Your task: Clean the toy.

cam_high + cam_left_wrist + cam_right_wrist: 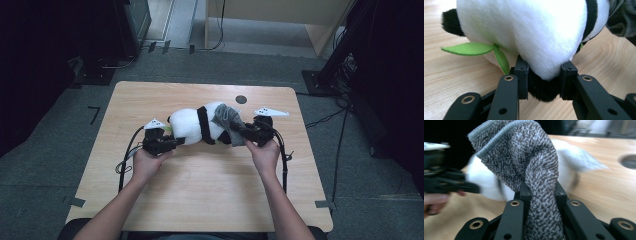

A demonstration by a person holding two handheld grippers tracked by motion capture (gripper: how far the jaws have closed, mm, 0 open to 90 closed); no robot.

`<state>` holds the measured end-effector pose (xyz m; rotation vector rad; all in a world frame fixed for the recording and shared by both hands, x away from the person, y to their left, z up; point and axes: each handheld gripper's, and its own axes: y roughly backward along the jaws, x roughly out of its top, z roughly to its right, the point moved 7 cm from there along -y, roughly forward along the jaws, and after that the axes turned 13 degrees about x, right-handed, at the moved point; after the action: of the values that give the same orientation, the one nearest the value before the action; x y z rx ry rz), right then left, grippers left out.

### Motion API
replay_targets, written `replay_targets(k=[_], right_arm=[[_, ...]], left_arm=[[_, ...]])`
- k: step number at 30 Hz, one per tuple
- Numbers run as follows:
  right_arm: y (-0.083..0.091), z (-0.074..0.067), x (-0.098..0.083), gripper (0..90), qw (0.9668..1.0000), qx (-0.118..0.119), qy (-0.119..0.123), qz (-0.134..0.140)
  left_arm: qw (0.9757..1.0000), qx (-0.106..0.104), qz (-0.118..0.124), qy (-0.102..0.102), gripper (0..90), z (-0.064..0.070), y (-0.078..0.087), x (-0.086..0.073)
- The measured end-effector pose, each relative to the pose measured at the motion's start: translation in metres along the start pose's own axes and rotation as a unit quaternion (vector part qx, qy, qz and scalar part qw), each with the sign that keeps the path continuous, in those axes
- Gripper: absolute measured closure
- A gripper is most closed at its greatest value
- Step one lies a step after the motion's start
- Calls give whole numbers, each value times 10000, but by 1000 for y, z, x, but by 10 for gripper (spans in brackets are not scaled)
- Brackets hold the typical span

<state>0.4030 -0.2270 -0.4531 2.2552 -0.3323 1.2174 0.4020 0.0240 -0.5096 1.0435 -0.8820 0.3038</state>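
- Panda first: the black-and-white plush panda toy (pixel 192 126) lies on its side near the middle of the pale wooden counter (pixel 210 195), with your two hands at either end of it.
- Your left gripper (pixel 176 141) sits at the toy's left end in the high view. In the left gripper view its fingers (pixel 522 75) are closed on a black, furry part of the panda, with the white body bulging above them.
- A green felt leaf (pixel 471 48) sticks out from the panda just beside those fingers, lying close over the counter.
- Your right gripper (pixel 244 131) is at the toy's right end. Its fingers (pixel 560 193) are clamped tight on a grey knitted sock (pixel 529 162) with a ribbed cuff.
- The sock rises from your right fingers and drapes up against the panda's rear end; in the high view it lies over the white fur just beside the black band around the body.
- In the right gripper view the panda behind the sock is blurred, so you cannot tell there how far the sock wraps the toy.
- A small round hole (pixel 241 99) sits in the counter beyond the panda, well apart from both grippers.
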Motion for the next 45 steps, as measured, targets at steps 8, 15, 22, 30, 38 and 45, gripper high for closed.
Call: replay_targets(k=[8, 15, 22, 30, 38, 45], right_arm=[[-39, -61, -3, 778, 9962, 731, 388, -260], [-68, -83, -20, 778, 9926, 952, 448, -603], [-73, -60, -36, 779, 9937, 775, 351, -731], [-58, -36, -36, 781, 9952, 379, 388, -820], [-35, -11, -26, 781, 9986, 240, 29, -465], [-23, 8, -25, 781, 9993, 10, -125, -362]], left_arm=[[9999, -52, 98, -24, 670, 8, 0, 3], [9995, -292, 76, -67, 669, 23, 3, 3], [9991, -369, -127, -183, 673, 31, -6, -5], [9991, -290, -120, -269, 679, 18, -6, -6], [9988, -244, -91, -403, 680, 18, -7, -6], [9985, -280, -120, -462, 681, 19, -8, -7]])
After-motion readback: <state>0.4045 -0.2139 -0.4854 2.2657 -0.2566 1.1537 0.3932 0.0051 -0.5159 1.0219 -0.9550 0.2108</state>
